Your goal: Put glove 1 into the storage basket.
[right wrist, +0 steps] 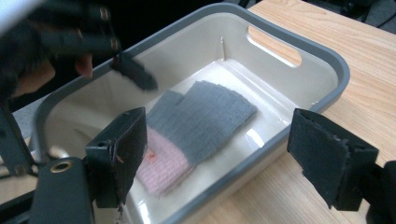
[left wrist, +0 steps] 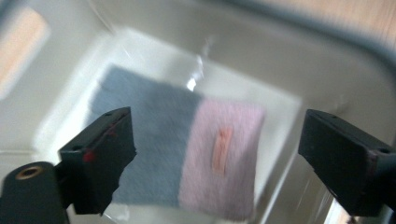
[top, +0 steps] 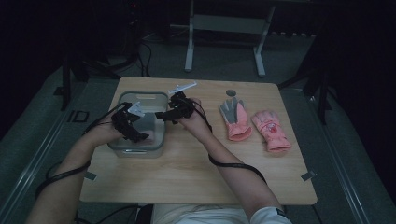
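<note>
We count three gloves: one grey-and-pink glove [right wrist: 196,126] in the single bin [right wrist: 327,60], two pink gloves [top: 236,120] [top: 272,131] on the surface [top: 187,177].
</note>
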